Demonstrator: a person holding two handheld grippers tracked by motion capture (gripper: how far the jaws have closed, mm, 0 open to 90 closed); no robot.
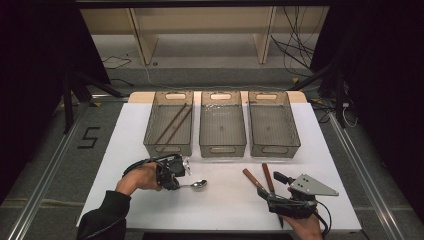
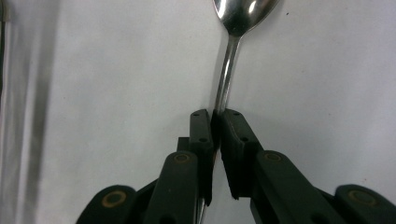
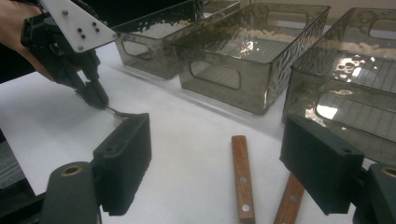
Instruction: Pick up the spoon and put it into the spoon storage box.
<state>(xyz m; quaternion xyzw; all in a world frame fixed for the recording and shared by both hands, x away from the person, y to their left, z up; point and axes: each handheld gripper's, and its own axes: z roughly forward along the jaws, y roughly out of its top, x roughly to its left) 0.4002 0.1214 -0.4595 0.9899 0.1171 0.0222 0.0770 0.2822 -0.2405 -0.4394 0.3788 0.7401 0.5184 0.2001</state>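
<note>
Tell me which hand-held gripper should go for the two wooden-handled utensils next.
Right. The right hand-held gripper is open just short of the wooden-handled utensils, while the left hand-held gripper is shut on the spoon.

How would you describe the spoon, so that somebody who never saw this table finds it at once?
Start from the white table and its three grey bins. In front of the left bin, the left gripper is shut on a thin handle. That is the spoon: the shiny metal piece, whereas the two wooden-handled utensils nearby are brown.
</note>
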